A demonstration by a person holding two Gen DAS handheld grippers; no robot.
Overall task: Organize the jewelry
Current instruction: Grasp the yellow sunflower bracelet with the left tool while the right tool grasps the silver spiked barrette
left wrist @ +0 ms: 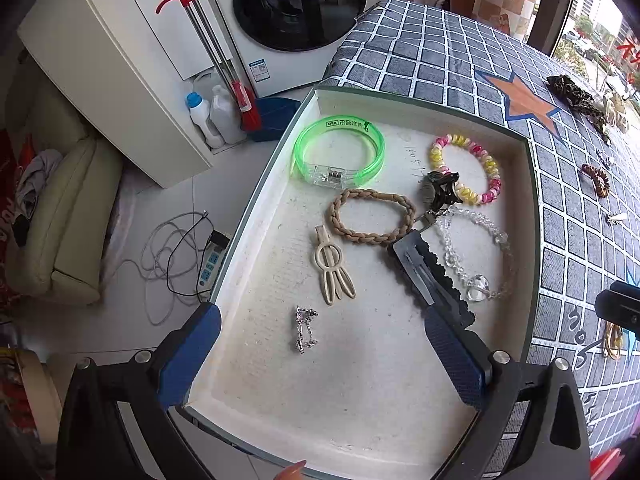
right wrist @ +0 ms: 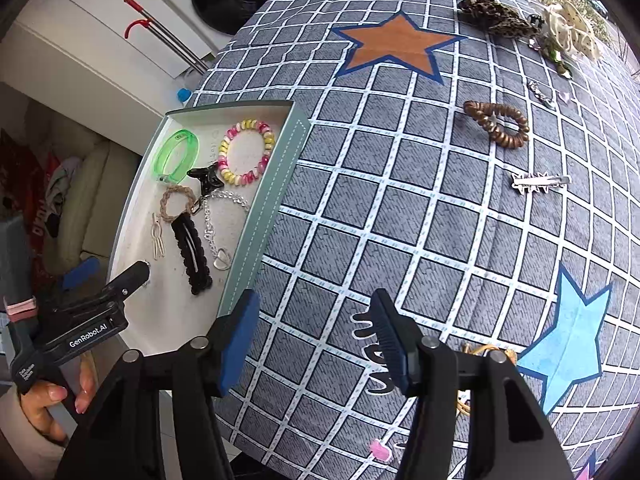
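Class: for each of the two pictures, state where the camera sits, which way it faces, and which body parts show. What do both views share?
Left wrist: on the left gripper, facing down into the tray; a fingertip shows below.
Right wrist: on the right gripper, facing down at the checked tablecloth; the left gripper and hand show.
Shared: tray, green bangle, brown coil tie.

Off the counter's far-left corner I've got a front-load washing machine (left wrist: 298, 4), a red-handled mop (left wrist: 212, 52) leaning on a white cabinet (left wrist: 100, 76), two detergent bottles (left wrist: 212, 116), plus a power strip (left wrist: 212, 260) with tangled cables (left wrist: 168, 256) on the floor.
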